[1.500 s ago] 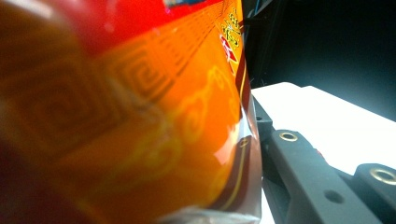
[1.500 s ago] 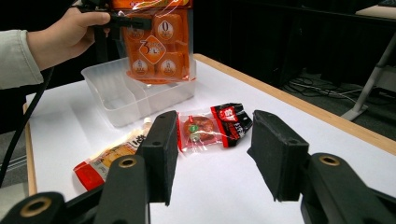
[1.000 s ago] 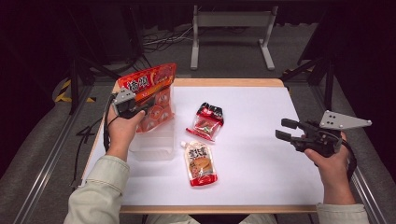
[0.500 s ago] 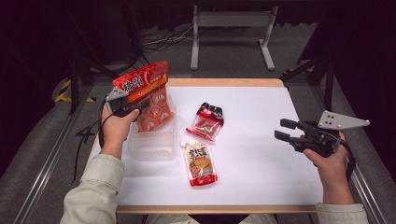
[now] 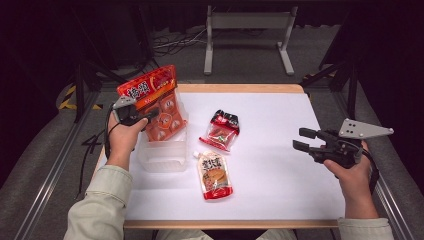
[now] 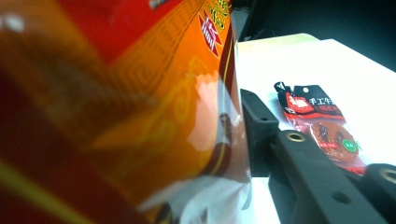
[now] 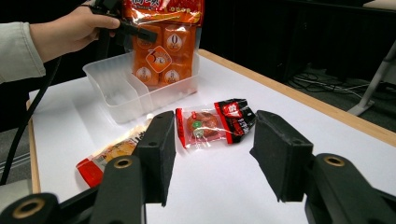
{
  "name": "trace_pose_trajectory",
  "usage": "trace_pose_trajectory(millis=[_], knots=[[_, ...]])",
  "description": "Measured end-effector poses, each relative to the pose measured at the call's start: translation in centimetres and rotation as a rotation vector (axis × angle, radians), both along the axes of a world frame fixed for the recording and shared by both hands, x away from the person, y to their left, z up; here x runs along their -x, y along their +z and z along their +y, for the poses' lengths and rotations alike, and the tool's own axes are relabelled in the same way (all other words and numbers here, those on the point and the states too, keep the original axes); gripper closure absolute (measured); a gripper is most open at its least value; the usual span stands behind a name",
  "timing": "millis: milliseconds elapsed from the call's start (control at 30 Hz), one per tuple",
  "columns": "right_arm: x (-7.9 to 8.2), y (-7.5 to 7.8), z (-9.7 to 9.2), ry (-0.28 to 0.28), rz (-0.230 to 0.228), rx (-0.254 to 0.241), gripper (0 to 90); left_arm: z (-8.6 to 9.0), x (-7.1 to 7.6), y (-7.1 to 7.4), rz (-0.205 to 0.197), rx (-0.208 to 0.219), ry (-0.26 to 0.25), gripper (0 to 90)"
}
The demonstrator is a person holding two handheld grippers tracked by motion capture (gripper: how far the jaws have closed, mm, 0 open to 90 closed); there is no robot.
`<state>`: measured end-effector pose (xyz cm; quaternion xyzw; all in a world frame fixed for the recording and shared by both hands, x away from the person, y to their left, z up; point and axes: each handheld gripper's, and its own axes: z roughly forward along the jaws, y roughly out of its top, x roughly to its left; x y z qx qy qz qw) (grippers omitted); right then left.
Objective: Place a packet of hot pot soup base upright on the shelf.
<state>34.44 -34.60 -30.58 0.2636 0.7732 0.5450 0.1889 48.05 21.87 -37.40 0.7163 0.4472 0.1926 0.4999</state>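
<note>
- Left gripper [image 5: 150,116]: jaws just eased wider, yet pinch the orange bag [image 5: 159,106] upright over the tray [image 5: 159,159].
- Bag: light, crinkly, slippery film; likely best gripped at its top seal.
- Right gripper [image 5: 304,139]: open, empty, well right of tray.

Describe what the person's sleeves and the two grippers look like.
Both sleeves are pale beige. The left gripper is black with a small grey plate and a black cable. The right gripper is black, has blocky jaws with brass-coloured fittings, and carries a grey three-cornered plate with holes.
</note>
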Motion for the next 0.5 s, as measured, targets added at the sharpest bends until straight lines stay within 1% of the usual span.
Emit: trace_pose_trajectory(millis=[33,67,100,133,200,233,267,300,333,400,500], knots=[[0.0,0.0,0.0,0.000,0.002,-0.001,49.7,-0.1,0.1,0.0,-0.003,-0.006,0.029,55.1],[0.0,-0.1,0.0,0.001,0.002,-0.003,49.6,-0.1,0.2,-0.1,-0.024,-0.015,0.055,43.5],[0.0,-0.1,0.0,0.002,0.004,-0.004,49.5,-0.1,0.2,-0.1,-0.026,-0.016,0.054,37.7],[0.0,-0.1,0.0,0.003,0.004,-0.005,49.5,-0.1,0.3,-0.2,-0.029,-0.004,0.042,37.9],[0.0,-0.1,0.0,0.001,0.004,-0.003,49.3,-0.1,0.5,-0.2,-0.032,-0.003,0.043,28.0],[0.0,-0.1,0.0,-0.001,0.004,-0.002,48.9,-0.1,0.6,-0.1,-0.032,-0.013,0.043,28.0],[0.0,-0.1,0.0,-0.005,0.004,-0.003,48.7,0.0,1.0,0.1,-0.051,-0.015,0.044,22.8],[0.0,-0.1,0.0,-0.005,0.004,-0.003,48.7,0.0,1.0,0.1,-0.051,-0.015,0.044,21.1],[0.0,-0.1,0.0,-0.006,0.004,-0.002,48.5,0.2,1.3,0.3,-0.059,-0.012,0.039,21.1],[0.0,-0.2,0.0,-0.012,0.005,0.000,47.7,0.4,2.0,0.6,-0.083,0.015,0.022,20.1],[-0.1,-0.4,0.2,-0.017,0.009,0.003,45.6,0.7,3.0,1.0,-0.101,0.015,0.015,15.9]])
